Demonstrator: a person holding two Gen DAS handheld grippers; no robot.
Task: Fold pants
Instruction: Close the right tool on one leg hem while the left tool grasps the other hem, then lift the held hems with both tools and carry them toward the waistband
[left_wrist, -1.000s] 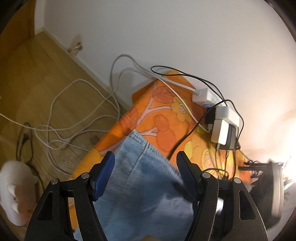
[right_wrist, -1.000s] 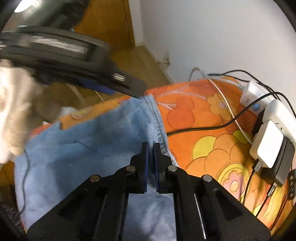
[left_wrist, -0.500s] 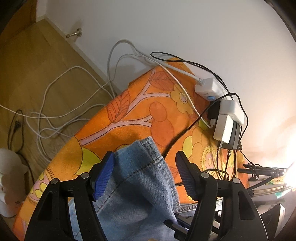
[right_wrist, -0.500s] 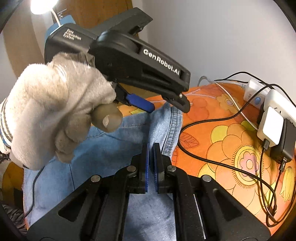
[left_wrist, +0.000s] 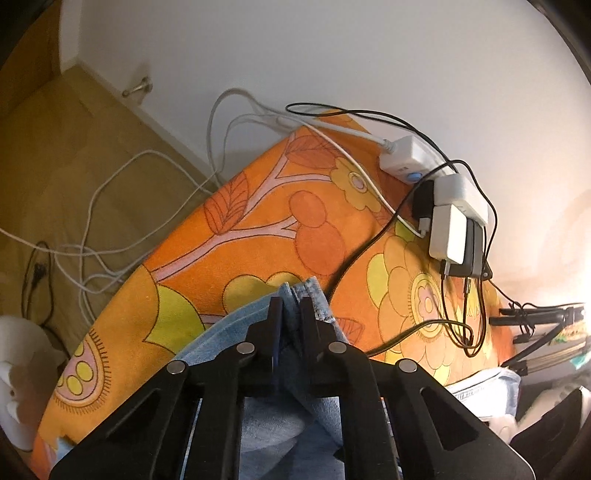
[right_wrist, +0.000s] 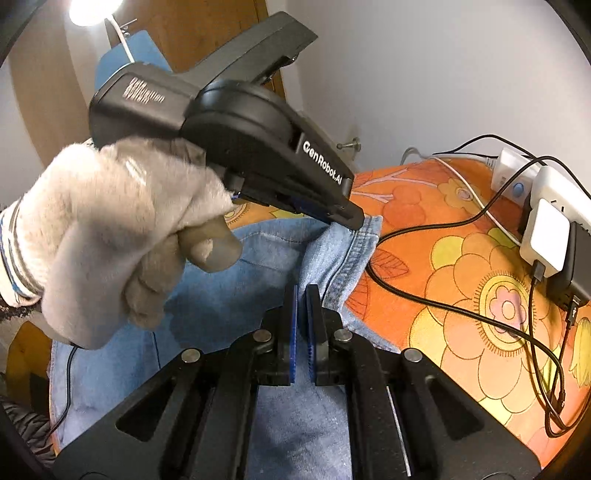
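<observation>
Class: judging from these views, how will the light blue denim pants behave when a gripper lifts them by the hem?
The light blue denim pants will likely sag, since they already bunch at the left gripper. The thick hem seam probably resists slipping. The black cable beside them might snag.

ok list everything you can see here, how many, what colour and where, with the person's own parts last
pants: one, light blue denim, on the cloth, hem corner lifted
cloth: one, orange floral, covering the surface
power strip: one, white, far edge by the wall
chargers: one white, at least one black, plugged into the strip
cables: several, black and white, across cloth and floor
door stopper: one, metal, on the baseboard
lamp: one, lit, upper left
left gripper: black, jaws shut on the hem
right gripper: black, jaws shut on denim
gloved hand: one, beige, holding the left gripper
</observation>
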